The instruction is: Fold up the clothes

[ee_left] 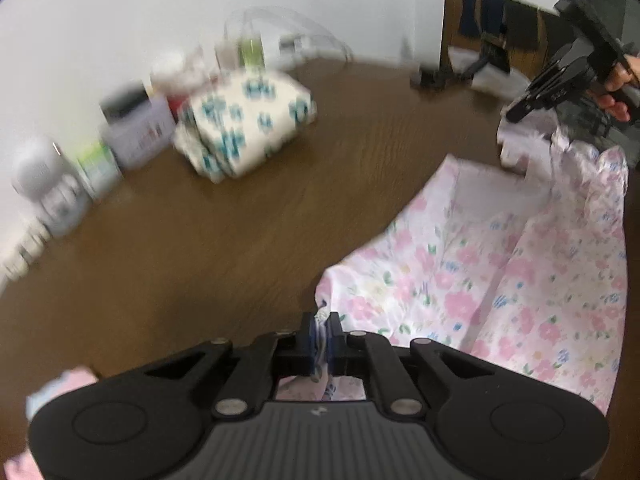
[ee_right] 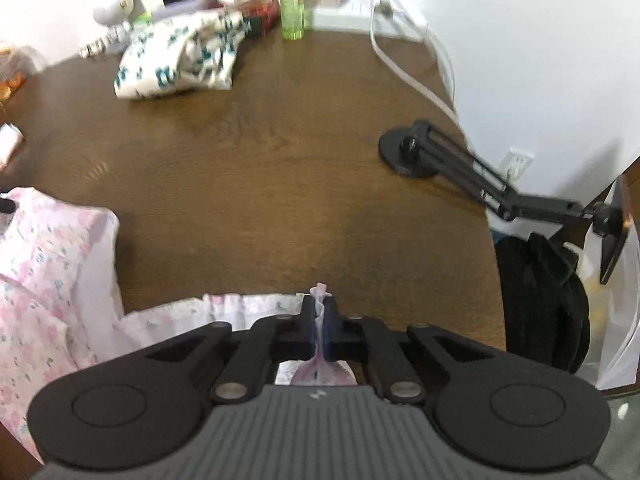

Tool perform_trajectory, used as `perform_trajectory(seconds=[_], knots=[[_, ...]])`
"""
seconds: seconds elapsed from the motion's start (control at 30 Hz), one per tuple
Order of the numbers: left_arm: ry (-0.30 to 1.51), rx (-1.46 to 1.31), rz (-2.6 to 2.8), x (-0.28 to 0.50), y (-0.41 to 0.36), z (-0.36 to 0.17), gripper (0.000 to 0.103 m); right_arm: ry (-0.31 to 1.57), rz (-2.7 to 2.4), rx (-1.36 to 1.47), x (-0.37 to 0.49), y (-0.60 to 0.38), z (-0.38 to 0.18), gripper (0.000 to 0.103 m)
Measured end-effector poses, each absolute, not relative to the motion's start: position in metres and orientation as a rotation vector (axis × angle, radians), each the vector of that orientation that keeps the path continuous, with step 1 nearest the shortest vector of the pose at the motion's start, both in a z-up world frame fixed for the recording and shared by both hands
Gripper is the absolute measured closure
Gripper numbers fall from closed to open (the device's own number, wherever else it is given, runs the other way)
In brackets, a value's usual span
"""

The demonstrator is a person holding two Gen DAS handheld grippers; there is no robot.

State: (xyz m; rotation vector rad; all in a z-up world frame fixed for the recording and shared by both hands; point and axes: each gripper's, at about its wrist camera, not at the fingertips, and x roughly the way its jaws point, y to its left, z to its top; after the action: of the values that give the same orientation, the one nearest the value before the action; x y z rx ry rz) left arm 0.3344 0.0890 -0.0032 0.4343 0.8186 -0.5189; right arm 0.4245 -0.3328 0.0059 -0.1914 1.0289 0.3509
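L gripper (ee_left: 321, 330) w/ black fingers is clamped on a bunched edge of the thin white cloth garment w/ pink flower print (ee_left: 520, 272), which spreads to its right over the brown wood-grain table (ee_left: 200, 240). Folded white cloth w/ blue-green print (ee_left: 244, 124) lies well ahead-left of it. R gripper (ee_right: 320, 312) pinches another edge of the same garment; black jointed stand (ee_right: 452, 160) sits ahead-right of it.

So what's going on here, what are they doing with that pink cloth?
A person is folding clothes with a handheld gripper in each hand. The left gripper and the right gripper are each clamped on an edge of the pink floral garment, which is spread between them over the brown table. A blue-and-white patterned garment already sits folded at the far side.
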Motion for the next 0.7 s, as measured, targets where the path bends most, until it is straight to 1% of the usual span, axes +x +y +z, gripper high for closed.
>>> perform_trajectory(seconds=[0.13, 0.3, 0.37, 0.47, 0.6, 0.7], knots=[[0.645, 0.526, -0.489, 0.290, 0.079, 0.028, 0.099, 0.921, 0.377, -0.178, 0.402, -0.340, 0.036, 0.100], [0.559, 0.610, -0.544, 0.213, 0.060, 0.041, 0.099, 0.773, 0.472, -0.201, 0.346, -0.356, 0.059, 0.100], [0.583, 0.610, -0.566, 0.184, 0.053, 0.030, 0.099, 0.722, 0.529, -0.227, 0.316, -0.363, 0.058, 0.100], [0.647, 0.586, -0.581, 0.151, 0.046, 0.005, 0.099, 0.684, 0.603, -0.269, 0.271, -0.372, 0.040, 0.100], [0.730, 0.525, -0.535, 0.133, 0.045, -0.026, 0.099, 0.709, 0.606, -0.299, 0.233, -0.383, 0.009, 0.100], [0.776, 0.494, -0.485, 0.130, 0.047, -0.036, 0.099, 0.712, 0.610, -0.279, 0.215, -0.397, -0.002, 0.100]])
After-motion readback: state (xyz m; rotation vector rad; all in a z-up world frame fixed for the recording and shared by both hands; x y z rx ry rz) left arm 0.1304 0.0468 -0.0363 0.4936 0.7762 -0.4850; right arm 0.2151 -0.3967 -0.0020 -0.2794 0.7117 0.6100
